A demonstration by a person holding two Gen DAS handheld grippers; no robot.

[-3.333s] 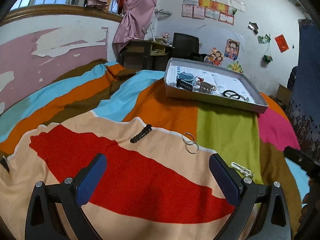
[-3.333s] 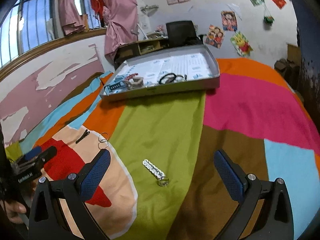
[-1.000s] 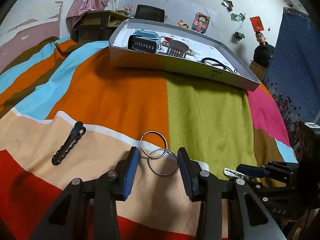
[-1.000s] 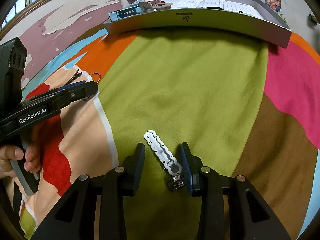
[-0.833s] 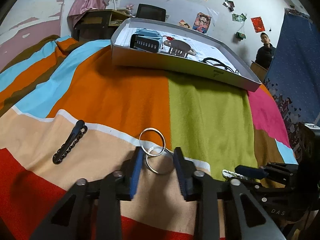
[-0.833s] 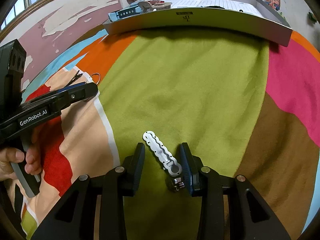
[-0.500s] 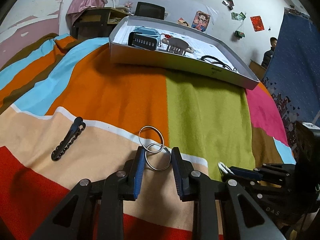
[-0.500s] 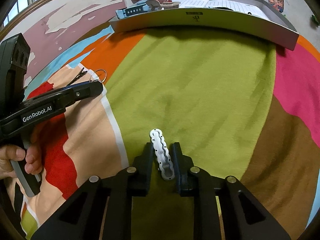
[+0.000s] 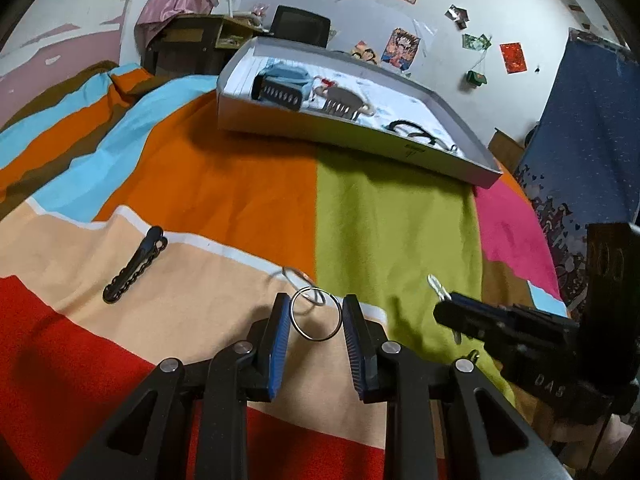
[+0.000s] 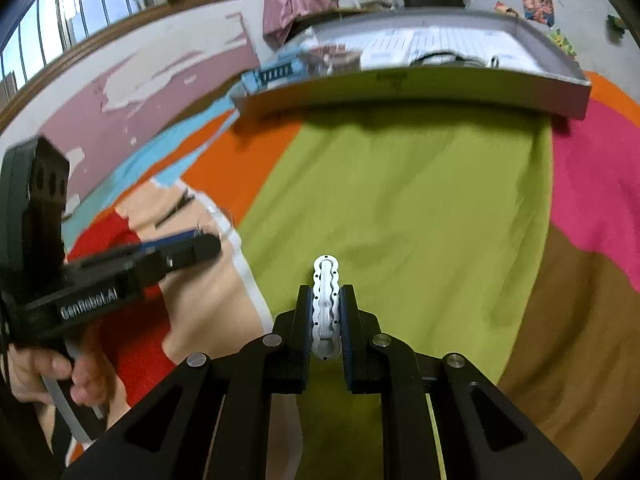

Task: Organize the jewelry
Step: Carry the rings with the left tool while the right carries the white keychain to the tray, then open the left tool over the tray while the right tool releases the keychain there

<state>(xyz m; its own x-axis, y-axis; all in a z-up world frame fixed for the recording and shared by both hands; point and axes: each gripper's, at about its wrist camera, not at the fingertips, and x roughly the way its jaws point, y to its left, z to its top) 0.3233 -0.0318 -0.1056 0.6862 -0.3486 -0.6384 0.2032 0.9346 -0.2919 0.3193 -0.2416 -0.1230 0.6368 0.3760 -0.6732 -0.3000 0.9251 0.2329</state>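
Note:
My left gripper (image 9: pixel 316 312) is shut on a thin metal ring (image 9: pixel 316 314) and holds it just above the striped blanket; a second linked ring (image 9: pixel 298 278) hangs from it. My right gripper (image 10: pixel 326 312) is shut on a white wavy hair clip (image 10: pixel 326 292), lifted over the green patch; it also shows in the left wrist view (image 9: pixel 438 290). A black hair clip (image 9: pixel 134 266) lies on the beige patch to the left. The grey tray (image 9: pixel 340 128) stands at the back, holding a blue comb, a brown claw clip and black hair ties.
The tray also shows in the right wrist view (image 10: pixel 420 88). A desk and chair (image 9: pixel 208 36) stand behind the bed. A dark blue curtain (image 9: pixel 580 120) hangs at the right. The left gripper body (image 10: pixel 80 276) crosses the right wrist view.
Both grippers have closed on their items and lifted them off the blanket: the left on the rings, the right on the white clip. The tray looks nearer in the right wrist view.

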